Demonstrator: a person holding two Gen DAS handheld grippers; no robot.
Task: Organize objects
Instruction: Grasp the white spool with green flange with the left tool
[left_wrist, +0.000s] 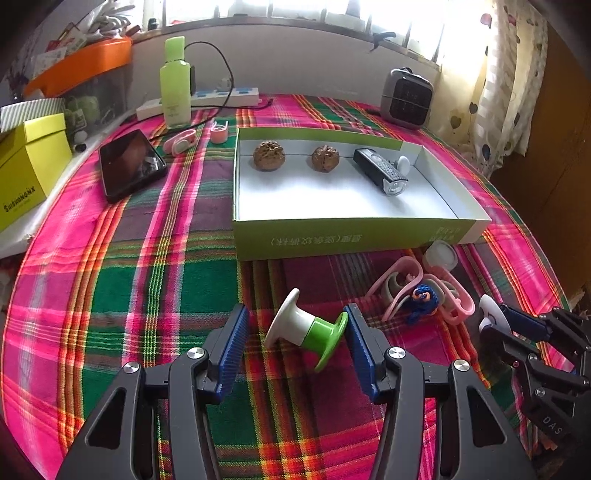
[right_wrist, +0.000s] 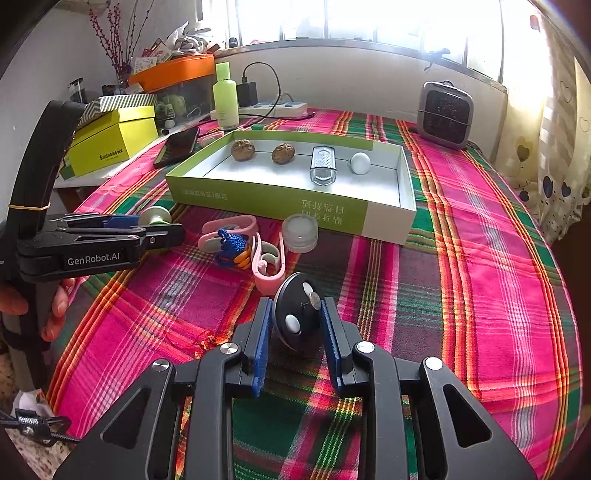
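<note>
The spool (left_wrist: 306, 330) looks like hard, light plastic, smooth enough to slip. It should roll on its flanges if nudged, so I would take it across the narrow waist, not over the flared ends. It is white on one half and green on the other, with a wide flange at each end, and it lies on its side on the table (left_wrist: 110, 280) near the front edge, just short of the tray (left_wrist: 347, 236). The left gripper (left_wrist: 295, 332) is spread wide around it; the green flange sits against the right-hand pad, the other pad stands clear. The right gripper (right_wrist: 297, 325) is clenched on a dark disc (right_wrist: 295, 314) with white ovals, rigid and probably light, held by its edges near the front edge. The tray already carries two walnuts (left_wrist: 269, 156), a torch (left_wrist: 382, 171) and a white ball (right_wrist: 360, 162) along its far wall. Pink clips (left_wrist: 424, 291), a blue knitted toy (left_wrist: 424, 299) and a clear cap (left_wrist: 441, 256) lie loose beside the tray's near right corner.
</note>
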